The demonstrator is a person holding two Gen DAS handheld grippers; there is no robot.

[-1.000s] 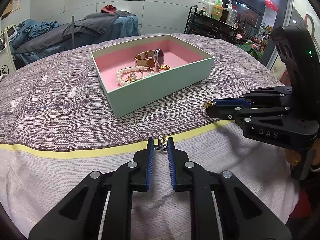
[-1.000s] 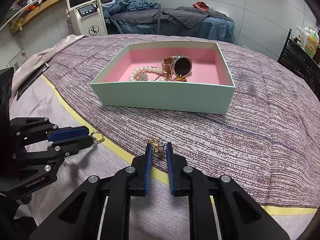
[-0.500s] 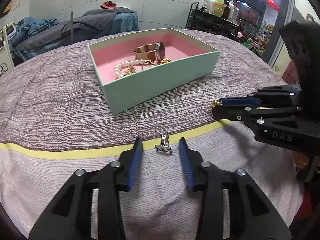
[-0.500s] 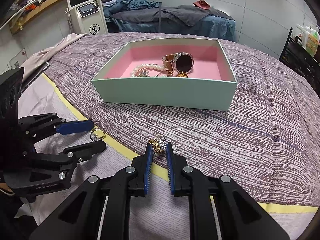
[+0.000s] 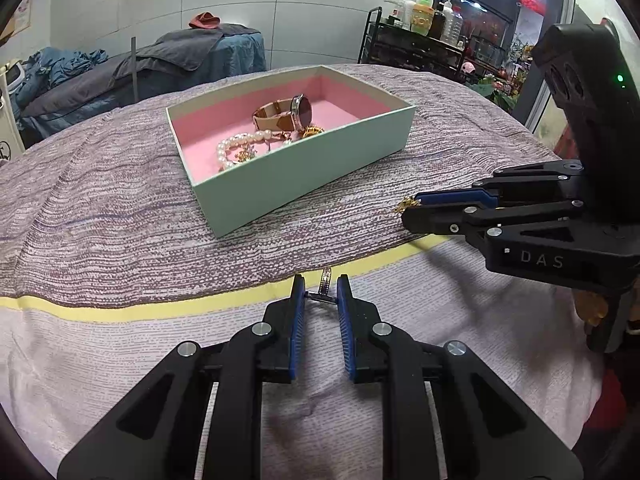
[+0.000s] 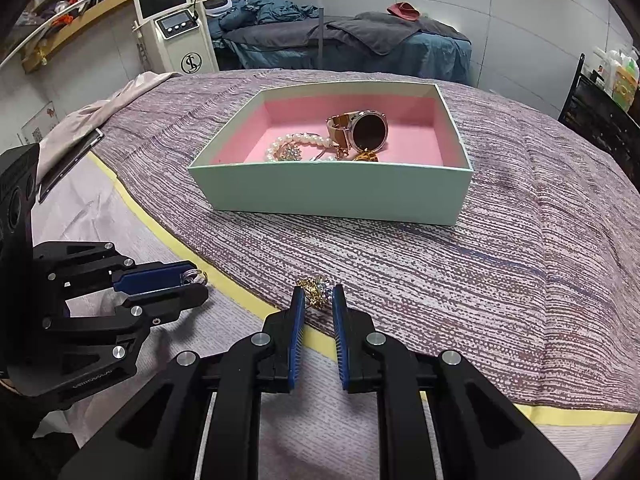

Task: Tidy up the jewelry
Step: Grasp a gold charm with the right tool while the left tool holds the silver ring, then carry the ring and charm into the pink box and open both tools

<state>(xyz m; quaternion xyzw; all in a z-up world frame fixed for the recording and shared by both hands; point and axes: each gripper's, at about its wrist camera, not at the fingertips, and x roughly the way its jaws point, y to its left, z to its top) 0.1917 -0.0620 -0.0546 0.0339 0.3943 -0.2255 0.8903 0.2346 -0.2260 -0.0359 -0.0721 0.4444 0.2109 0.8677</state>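
A mint box (image 5: pixel 312 184) with a pink lining holds a rose-gold watch (image 5: pixel 296 114) and a pearl bracelet (image 5: pixel 236 144). In front of it, on the yellow stripe, my left gripper (image 5: pixel 321 292) is closing its jaws on a small silver ring (image 5: pixel 326 280); the blue pads touch its ends. The right wrist view shows that left gripper (image 6: pixel 196 282) with the ring (image 6: pixel 191 277) at its tips. My right gripper (image 6: pixel 317 298) is shut on a gold ornament (image 6: pixel 312 292) just above the cloth. The box (image 6: pixel 328 192) lies beyond it.
A striped purple bedspread (image 6: pixel 500 272) with a yellow band covers the surface. A dark flat device (image 6: pixel 68 164) lies at its left edge. Behind stand a treatment bed (image 6: pixel 360 40), a white machine (image 6: pixel 176 28) and a rack of bottles (image 5: pixel 424 20).
The left jaws opened wide around the ring, left it on the cloth, then closed in on it again. The right gripper held still with the gold ornament.
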